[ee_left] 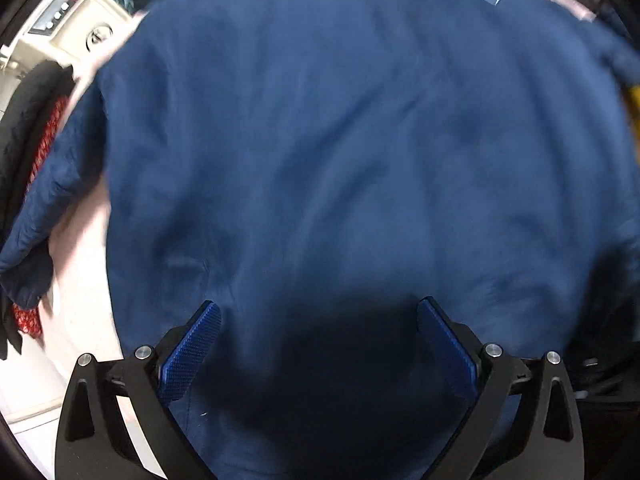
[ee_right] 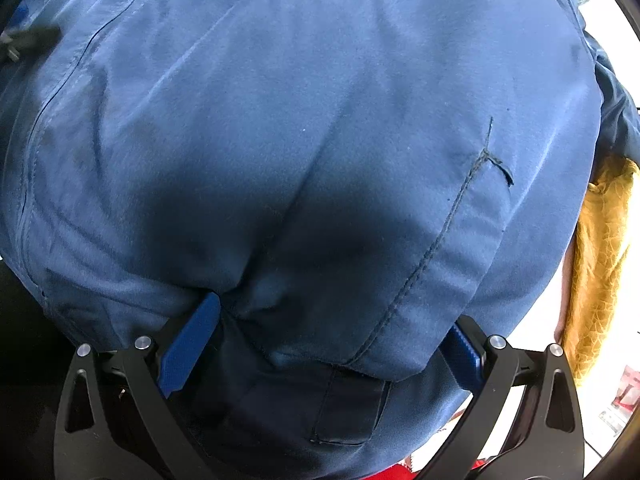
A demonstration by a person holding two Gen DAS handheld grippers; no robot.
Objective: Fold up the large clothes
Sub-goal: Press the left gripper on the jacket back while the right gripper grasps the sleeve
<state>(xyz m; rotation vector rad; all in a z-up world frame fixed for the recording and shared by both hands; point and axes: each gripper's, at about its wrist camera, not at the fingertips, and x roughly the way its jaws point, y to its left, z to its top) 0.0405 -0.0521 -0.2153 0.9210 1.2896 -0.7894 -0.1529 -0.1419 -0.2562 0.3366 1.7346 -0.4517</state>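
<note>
Though the blue garment (ee_left: 340, 140) lies spread over the pale surface (ee_left: 86, 320), its folding looks barely begun — a sleeve (ee_left: 48, 208) trails off the left edge (the left wrist view is blurred). The left gripper (ee_left: 319, 320) hangs directly above the cloth, jaws spread wide with nothing between them. The right gripper (ee_right: 336, 320) stands spread too, cloth bunched between its pads (ee_right: 188, 348); whether they grip it, I cannot tell.

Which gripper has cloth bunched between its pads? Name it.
The right gripper: blue jacket fabric bunches between its pads. The left gripper hangs open above flat cloth.
</note>
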